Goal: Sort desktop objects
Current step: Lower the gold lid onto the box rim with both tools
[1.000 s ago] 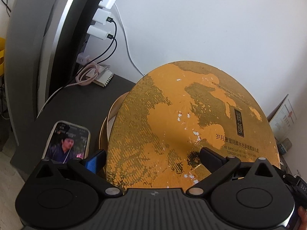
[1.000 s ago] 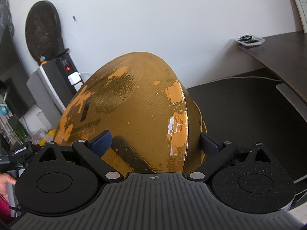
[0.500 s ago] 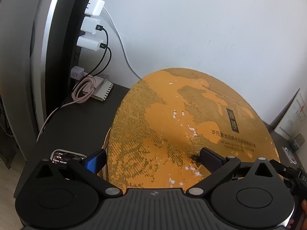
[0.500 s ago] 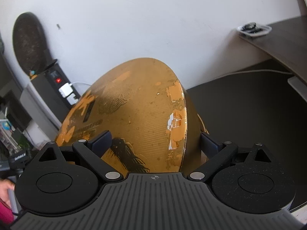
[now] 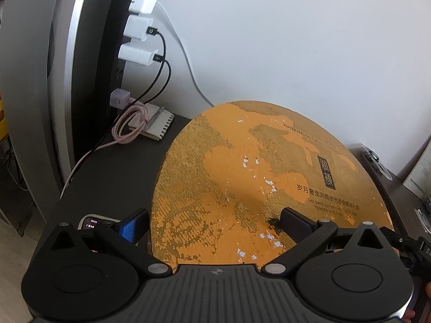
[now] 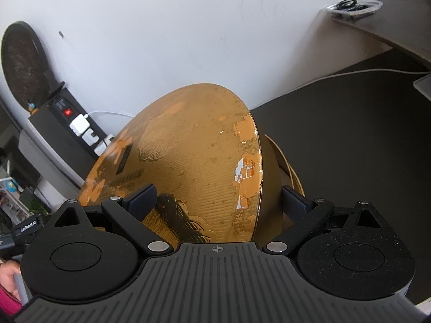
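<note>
Both grippers grip one large round gift box, gold and orange with a flaking printed lid, and hold it tilted above the dark surface. In the left wrist view the left gripper straddles the near edge of the box: its blue-padded finger sits at the box's left rim and its dark finger lies on the lid face, so the jaws stand wide and are closed on the box. In the right wrist view the right gripper clamps the same box edge-on, one finger pressed on the lid face and the other against the darker underside, jaws likewise spread wide across the box's thickness.

The lid carries a small dark label with Chinese characters and lines of black print in Chinese and English. White patches show where the foil has chipped off.

Behind the box, in the left wrist view, a black power strip stands upright by the white wall with three white chargers plugged in, black and white cables hanging from them. A coiled pink cable lies on a small pale comb-like item at the foot of the strip. A phone with a lit screen lies on the surface just left of the left gripper, partly hidden by it. At the far right a clear tray of small dark items rests on a raised shelf
</note>
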`<move>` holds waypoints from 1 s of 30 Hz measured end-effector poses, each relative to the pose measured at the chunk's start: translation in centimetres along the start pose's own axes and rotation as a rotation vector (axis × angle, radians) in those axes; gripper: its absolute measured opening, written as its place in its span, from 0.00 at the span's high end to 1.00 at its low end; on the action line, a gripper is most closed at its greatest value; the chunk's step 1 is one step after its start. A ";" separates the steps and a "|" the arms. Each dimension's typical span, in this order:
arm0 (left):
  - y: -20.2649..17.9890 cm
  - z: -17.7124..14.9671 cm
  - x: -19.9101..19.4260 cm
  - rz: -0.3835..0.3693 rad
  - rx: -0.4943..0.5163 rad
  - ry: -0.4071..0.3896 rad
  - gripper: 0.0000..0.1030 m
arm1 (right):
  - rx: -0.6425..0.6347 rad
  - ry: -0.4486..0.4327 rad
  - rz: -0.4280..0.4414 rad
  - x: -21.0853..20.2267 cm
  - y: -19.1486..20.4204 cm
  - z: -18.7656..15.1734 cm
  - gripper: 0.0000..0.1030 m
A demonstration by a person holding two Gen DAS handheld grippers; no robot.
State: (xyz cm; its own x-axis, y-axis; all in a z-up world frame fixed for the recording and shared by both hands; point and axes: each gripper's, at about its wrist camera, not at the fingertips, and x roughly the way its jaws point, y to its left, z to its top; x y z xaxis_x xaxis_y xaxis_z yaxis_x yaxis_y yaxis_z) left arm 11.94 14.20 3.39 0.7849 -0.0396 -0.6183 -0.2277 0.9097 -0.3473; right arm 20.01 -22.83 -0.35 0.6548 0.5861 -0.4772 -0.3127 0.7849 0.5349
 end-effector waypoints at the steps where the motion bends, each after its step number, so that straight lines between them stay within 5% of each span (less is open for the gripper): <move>1: 0.1 -0.1 0.2 0.002 -0.004 0.004 0.01 | -0.001 0.003 -0.002 0.2 0.0 0.0 0.06; 30: 0.3 0.5 1.9 0.029 -0.044 0.044 0.01 | 0.033 0.102 -0.059 3.2 0.7 1.3 0.06</move>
State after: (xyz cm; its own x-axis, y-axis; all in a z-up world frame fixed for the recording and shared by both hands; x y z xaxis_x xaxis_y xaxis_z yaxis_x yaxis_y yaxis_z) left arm 13.59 14.61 2.44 0.7514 -0.0326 -0.6590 -0.2757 0.8919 -0.3585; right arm 22.75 -20.70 -0.63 0.5974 0.5579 -0.5761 -0.2518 0.8125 0.5257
